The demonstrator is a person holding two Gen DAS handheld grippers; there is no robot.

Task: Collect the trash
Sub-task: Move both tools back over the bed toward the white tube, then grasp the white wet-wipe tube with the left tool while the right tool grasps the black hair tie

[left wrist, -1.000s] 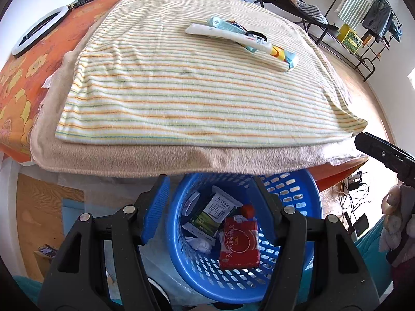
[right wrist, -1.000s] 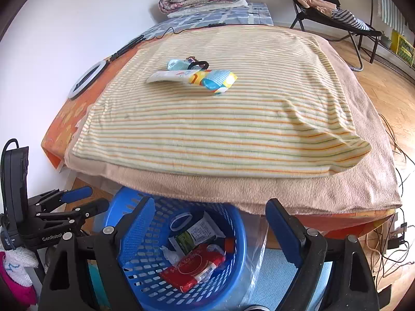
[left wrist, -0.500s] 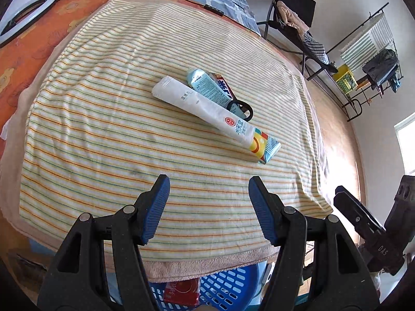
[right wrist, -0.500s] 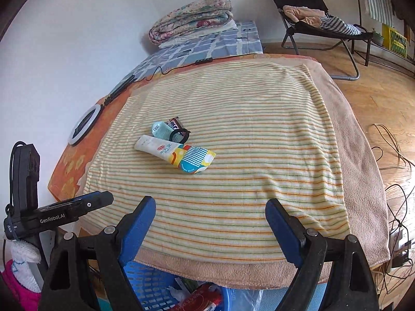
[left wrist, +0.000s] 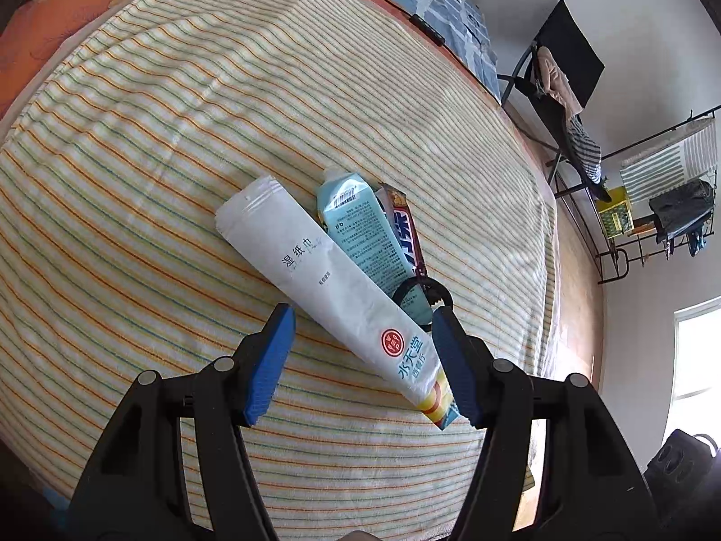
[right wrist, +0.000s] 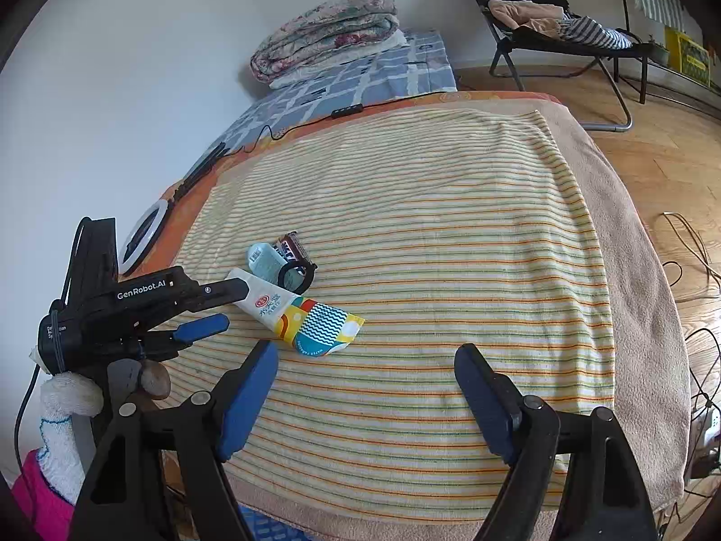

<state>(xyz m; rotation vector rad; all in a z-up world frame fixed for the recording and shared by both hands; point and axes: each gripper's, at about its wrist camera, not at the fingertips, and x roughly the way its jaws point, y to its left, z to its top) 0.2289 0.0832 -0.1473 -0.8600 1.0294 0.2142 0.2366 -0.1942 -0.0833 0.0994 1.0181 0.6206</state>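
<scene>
A long white wet-wipe packet lies on the striped towel with a light-blue packet, a dark candy wrapper and a black ring beside it. My left gripper is open, its jaws on either side of the white packet's lower end, not closed on it. In the right wrist view the same packet lies left of centre, with the left gripper over it. My right gripper is open and empty above the towel's near part.
The towel covers a bed with an orange sheet. A ring light and cable lie at its left edge, folded quilts at the far end. A folding chair and a clothes rack stand on the wooden floor.
Both grippers rose from the blue basket below the bed edge and moved over the towel. The left gripper advanced until its open jaws flank the white packet.
</scene>
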